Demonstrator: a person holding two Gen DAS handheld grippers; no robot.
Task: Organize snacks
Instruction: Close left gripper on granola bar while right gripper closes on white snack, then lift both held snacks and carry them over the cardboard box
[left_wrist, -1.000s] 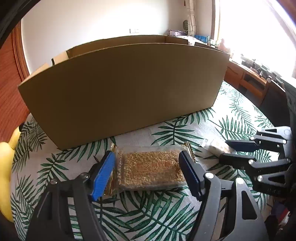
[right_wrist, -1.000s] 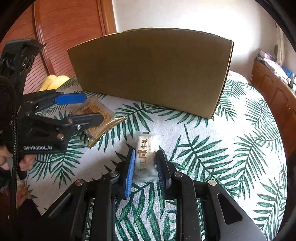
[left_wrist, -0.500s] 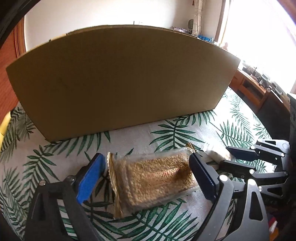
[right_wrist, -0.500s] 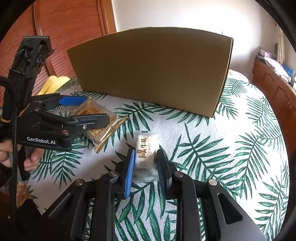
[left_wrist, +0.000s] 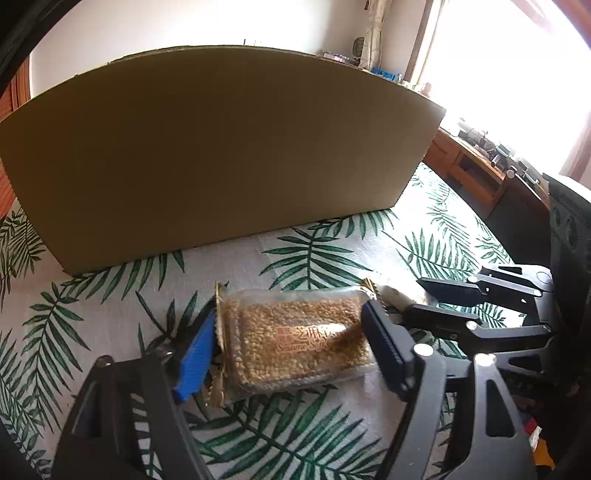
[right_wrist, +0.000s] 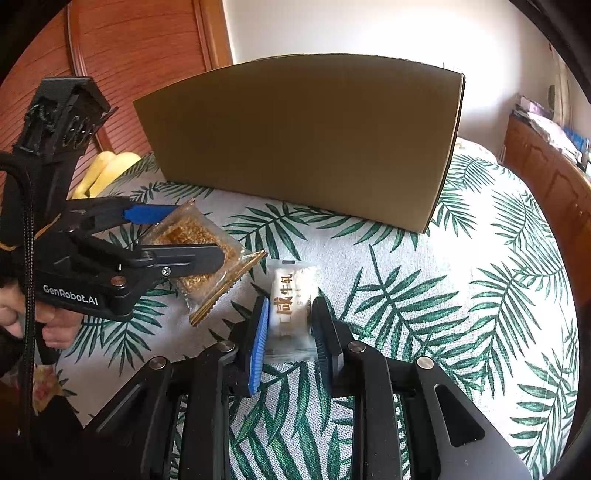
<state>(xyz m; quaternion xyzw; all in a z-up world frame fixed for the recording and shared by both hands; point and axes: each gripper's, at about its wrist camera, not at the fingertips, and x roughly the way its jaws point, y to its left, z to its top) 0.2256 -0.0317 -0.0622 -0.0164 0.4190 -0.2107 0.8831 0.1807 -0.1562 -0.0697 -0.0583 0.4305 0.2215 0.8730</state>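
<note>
Since a second ago the left claw (left_wrist: 288, 354) has closed in on the sesame snack packet (left_wrist: 299, 343) and raised it: the packet now sits tilted between the blue pad and the black pad, its near corner off the leaf-print table (left_wrist: 332, 254). In the right wrist view the packet (right_wrist: 199, 254) hangs in that claw above the cloth. We judge the pick done on the left side; the carry to the cardboard box (left_wrist: 221, 155) comes next.

The right claw (right_wrist: 290, 328) is narrow, pads pressed to both long sides of the white nougat candy (right_wrist: 290, 302). Its position matches the earlier frames, and we cannot tell whether the candy is off the table.

Orientation: the sesame packet's long axis runs across the left claw, pad to pad, gold crimped ends outward, roughly parallel to the box's near wall. The candy's long axis runs along the right claw's fingers, its far sealed end pointing toward the box.

The box opening is not visible from either view; both snacks are short of its near wall.
</note>
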